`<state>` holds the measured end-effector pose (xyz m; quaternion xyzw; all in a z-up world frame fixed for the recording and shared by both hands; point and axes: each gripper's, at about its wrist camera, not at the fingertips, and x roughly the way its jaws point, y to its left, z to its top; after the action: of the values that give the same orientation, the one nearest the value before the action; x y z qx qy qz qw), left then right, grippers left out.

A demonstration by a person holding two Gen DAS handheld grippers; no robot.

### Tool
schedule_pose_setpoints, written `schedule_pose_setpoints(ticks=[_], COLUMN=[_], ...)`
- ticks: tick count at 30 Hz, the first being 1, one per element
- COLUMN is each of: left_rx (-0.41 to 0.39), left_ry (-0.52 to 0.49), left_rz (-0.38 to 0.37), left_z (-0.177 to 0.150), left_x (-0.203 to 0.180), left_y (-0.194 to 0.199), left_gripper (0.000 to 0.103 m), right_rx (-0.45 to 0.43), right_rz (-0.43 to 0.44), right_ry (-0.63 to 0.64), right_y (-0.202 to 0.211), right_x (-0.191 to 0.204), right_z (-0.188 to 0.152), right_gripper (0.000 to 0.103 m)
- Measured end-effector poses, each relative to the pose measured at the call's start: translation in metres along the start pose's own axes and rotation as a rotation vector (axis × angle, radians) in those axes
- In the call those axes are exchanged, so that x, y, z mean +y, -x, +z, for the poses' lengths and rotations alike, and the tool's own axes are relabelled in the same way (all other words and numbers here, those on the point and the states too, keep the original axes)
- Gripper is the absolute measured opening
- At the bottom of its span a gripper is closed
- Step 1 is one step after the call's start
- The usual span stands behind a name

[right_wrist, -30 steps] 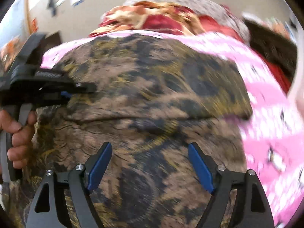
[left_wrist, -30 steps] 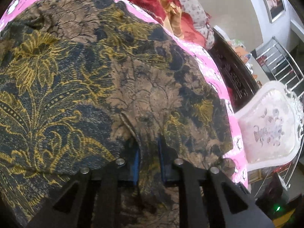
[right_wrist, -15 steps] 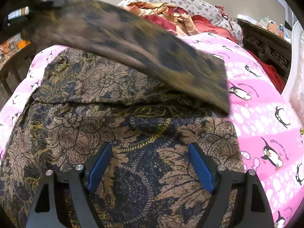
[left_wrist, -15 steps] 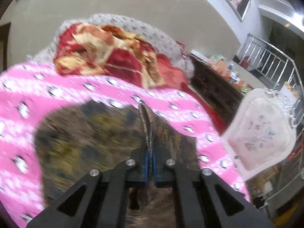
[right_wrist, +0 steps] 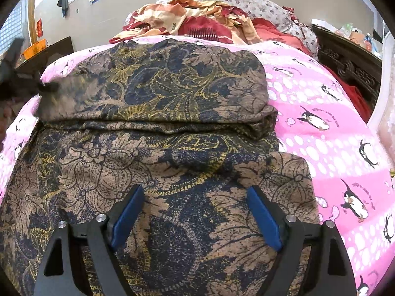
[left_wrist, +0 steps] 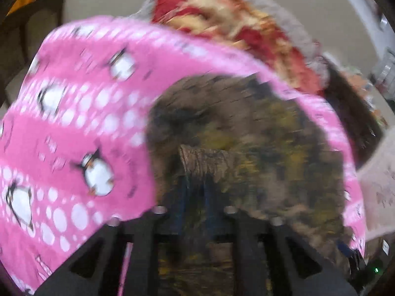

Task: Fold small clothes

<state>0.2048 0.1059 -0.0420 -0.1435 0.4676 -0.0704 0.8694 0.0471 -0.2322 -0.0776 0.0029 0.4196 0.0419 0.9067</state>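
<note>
A brown, navy and gold floral garment (right_wrist: 172, 93) lies on the bed, its far part folded over into a top layer with a crease across the middle. In the blurred left wrist view the garment (left_wrist: 259, 135) fills the centre. My left gripper (left_wrist: 196, 192) has its jaws opening, with a corner of the cloth loose between them. From the right wrist view, the left gripper (right_wrist: 37, 83) sits at the garment's far left corner. My right gripper (right_wrist: 195, 192) hovers over the near part with its jaws wide and still opening, with no cloth pinched.
The pink penguin-print sheet (right_wrist: 321, 98) covers the bed around the garment. A heap of red and gold bedding (right_wrist: 197, 22) lies at the far end. Dark carved wooden furniture (right_wrist: 350, 66) stands at the right, and a white chair (left_wrist: 377, 185) stands beside the bed.
The left gripper lifted the garment's edge, swung it across to the far left and laid it down as a folded layer, then parted its jaws. The right gripper stayed in place.
</note>
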Motion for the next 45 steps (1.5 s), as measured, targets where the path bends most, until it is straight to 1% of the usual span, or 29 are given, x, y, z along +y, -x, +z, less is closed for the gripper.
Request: schedule_pose_setpoints(ticks=[1,3,4,6,8,9,10,11,12,13,14,15,16,17,19,21,23,24,25,28,30,32,33,35,38,39,42,44,45], left_rx=[0.001,-0.049,-0.091,-0.177,-0.266,-0.265,-0.249,-0.219,-0.189,-0.168,-0.138,-0.102,-0.088,-0.118,-0.143,-0.146,-0.152,-0.154,-0.153,-0.154,-0.154,-0.155,-0.155,-0.156,-0.155,-0.154,-0.152,-0.150,-0.149], left_ry=[0.015,0.002,-0.018,-0.052,-0.070,-0.073,-0.072,-0.065,-0.070,-0.073,-0.071,-0.072,-0.083,-0.127,-0.159,-0.136,-0.123,-0.128,-0.133,-0.136,-0.132,-0.124,-0.119,-0.104,-0.102,-0.104,-0.105,-0.106,-0.108], left_rz=[0.019,0.035,0.044,0.063,0.064,0.059,0.059,0.052,0.049,0.081,0.140,0.196,0.223,0.242,0.244,0.214,0.200,0.202,0.203,0.203,0.200,0.188,0.178,0.159,0.154,0.155,0.143,0.132,0.130], left_z=[-0.001,-0.004,-0.005,-0.007,-0.008,-0.008,-0.004,-0.003,-0.004,-0.007,-0.009,-0.016,-0.023,-0.034,-0.041,-0.040,-0.040,-0.041,-0.042,-0.041,-0.041,-0.043,-0.042,-0.041,-0.041,-0.041,-0.041,-0.041,-0.041], left_x=[0.004,0.004,-0.001,-0.013,-0.030,-0.039,-0.047,-0.053,-0.059,-0.063,-0.065,-0.063,-0.062,-0.062,-0.063,-0.058,-0.055,-0.057,-0.058,-0.059,-0.059,-0.057,-0.056,-0.053,-0.052,-0.053,-0.053,-0.053,-0.053], left_y=[-0.001,0.012,0.021,0.037,0.044,0.039,0.033,0.022,0.009,-0.001,-0.013,-0.026,-0.032,-0.035,-0.033,-0.032,-0.032,-0.032,-0.033,-0.032,-0.032,-0.031,-0.031,-0.031,-0.030,-0.031,-0.030,-0.030,-0.031], left_gripper=[0.041,0.051,0.053,0.071,0.079,0.079,0.079,0.078,0.072,0.067,0.056,0.053,0.053,0.053,0.054,0.054,0.056,0.058,0.060,0.061,0.061,0.061,0.061,0.061,0.063,0.064,0.067,0.069,0.070], right_rx=[0.005,0.017,0.013,-0.022,-0.078,-0.078,-0.073,-0.058,-0.046,-0.037,-0.010,0.030,0.086,0.127,0.101,0.134,0.149,0.125,0.077,-0.007,0.005,0.109,0.130,0.096,0.095,0.069,0.004,0.038,0.118], right_rz=[0.008,0.039,0.065,0.088,0.116,0.122,0.105,0.078,0.074,0.071,0.034,-0.007,-0.057,-0.071,-0.019,0.015,0.010,0.001,-0.021,0.035,0.081,0.040,0.076,0.120,0.089,0.094,0.198,0.205,0.177], right_ry=[0.000,-0.018,-0.039,-0.088,-0.110,-0.104,-0.100,-0.093,-0.088,-0.077,-0.052,-0.045,-0.052,-0.067,-0.132,-0.174,-0.184,-0.169,-0.139,-0.102,-0.072,-0.049,-0.082,-0.130,-0.093,-0.071,-0.023,-0.005,0.020], right_y=[0.000,0.003,0.007,0.016,0.018,0.014,0.008,-0.002,-0.009,-0.021,-0.036,-0.049,-0.065,-0.076,-0.076,-0.076,-0.070,-0.064,-0.056,-0.053,-0.073,-0.114,-0.133,-0.136,-0.125,-0.110,-0.071,-0.068,-0.084], right_x=[0.000,-0.004,-0.010,-0.023,-0.034,-0.035,-0.035,-0.035,-0.035,-0.038,-0.043,-0.051,-0.064,-0.079,-0.101,-0.113,-0.111,-0.108,-0.100,-0.076,-0.064,-0.060,-0.067,-0.074,-0.064,-0.057,-0.042,-0.030,-0.022], right_z=[0.001,0.004,0.009,0.024,0.054,0.069,0.083,0.099,0.107,0.118,0.123,0.123,0.118,0.109,0.096,0.097,0.110,0.118,0.132,0.168,0.181,0.179,0.173,0.168,0.171,0.174,0.162,0.144,0.127], right_gripper=[0.094,0.094,0.088,0.078,0.078,0.075,0.058,0.047,0.039,0.038,0.036,0.033,0.028,0.028,0.057,0.065,0.062,0.049,0.047,0.047,0.046,0.043,0.043,0.044,0.044,0.043,0.043,0.058,0.069])
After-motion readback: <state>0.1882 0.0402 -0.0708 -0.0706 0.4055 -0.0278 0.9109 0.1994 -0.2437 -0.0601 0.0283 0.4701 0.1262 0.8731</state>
